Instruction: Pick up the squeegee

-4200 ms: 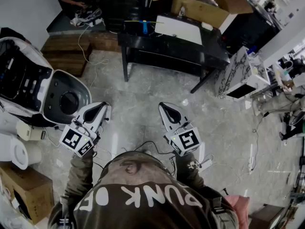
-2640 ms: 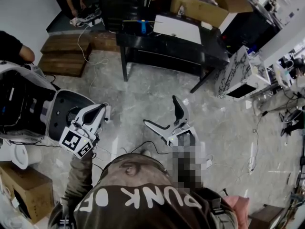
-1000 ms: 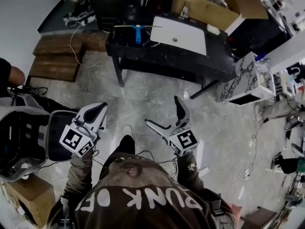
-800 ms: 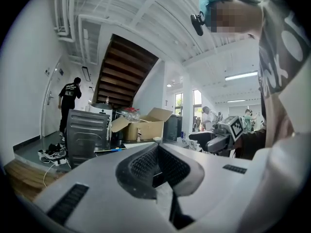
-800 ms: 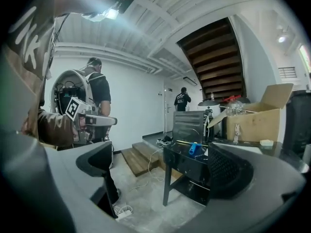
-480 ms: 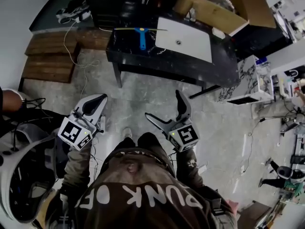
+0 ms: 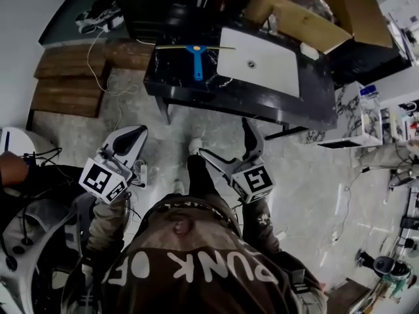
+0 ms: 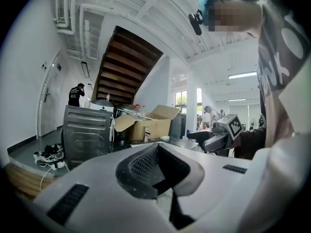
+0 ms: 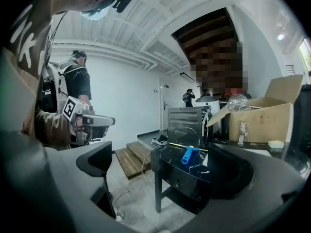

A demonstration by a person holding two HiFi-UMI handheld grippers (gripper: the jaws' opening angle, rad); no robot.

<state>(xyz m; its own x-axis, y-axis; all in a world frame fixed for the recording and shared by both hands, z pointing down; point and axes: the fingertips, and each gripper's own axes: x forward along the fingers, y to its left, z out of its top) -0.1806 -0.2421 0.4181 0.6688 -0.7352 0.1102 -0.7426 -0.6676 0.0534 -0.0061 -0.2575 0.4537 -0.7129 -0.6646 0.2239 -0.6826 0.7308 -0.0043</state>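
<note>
Over the last seconds the person has walked toward the black table [image 7: 196,90], and it now lies much nearer in the head view. The right gripper [image 7: 226,142] was shut a few seconds ago and now has its jaws spread wide, with nothing between them. In the right gripper view the squeegee [image 9: 190,155] shows far ahead in the gap between the two jaws. The left gripper [image 7: 133,138] has not changed: its jaws are pressed together and it holds nothing. It hangs at the person's side, well apart from the table.

The squeegee has not moved. It lies flat on the left end of the table top, with its blue handle pointing toward the person and its thin pale blade across the far side. It is just beside the white panel [image 7: 258,61] and does not touch it.

I judge that this is the approach step and that the right gripper is prepared for the grasp. It is not yet over the table, so the reach is not done.

The count is one squeegee, one table, one white panel with a small hole, two grippers, and at least two cardboard boxes [image 7: 298,18] behind the table.
</note>
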